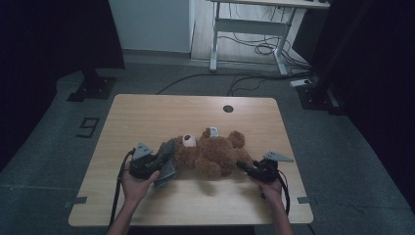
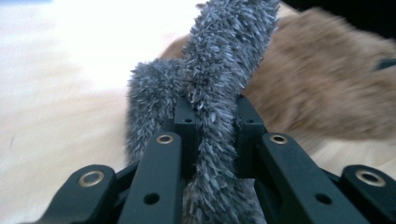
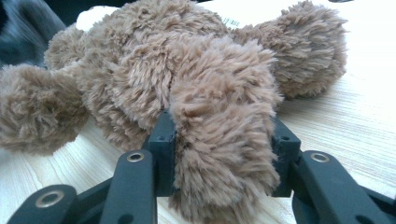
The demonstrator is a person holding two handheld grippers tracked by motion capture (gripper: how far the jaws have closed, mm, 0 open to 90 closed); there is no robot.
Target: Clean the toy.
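High view: teddy bear at table centre, left gripper at nine o'clock clamping grey garment, right gripper at four o'clock clamping a leg; garment removal apparently unfinished.

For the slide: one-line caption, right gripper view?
Right gripper shut on the brown teddy bear's leg, bear lying on the wooden table.

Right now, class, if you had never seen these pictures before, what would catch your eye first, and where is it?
A brown teddy bear lying in the middle of the wooden table draws the eye first. At its head end, the left gripper is shut on a grey furry cloth. At the other end, the right gripper is clamped on one of the bear's brown limbs.
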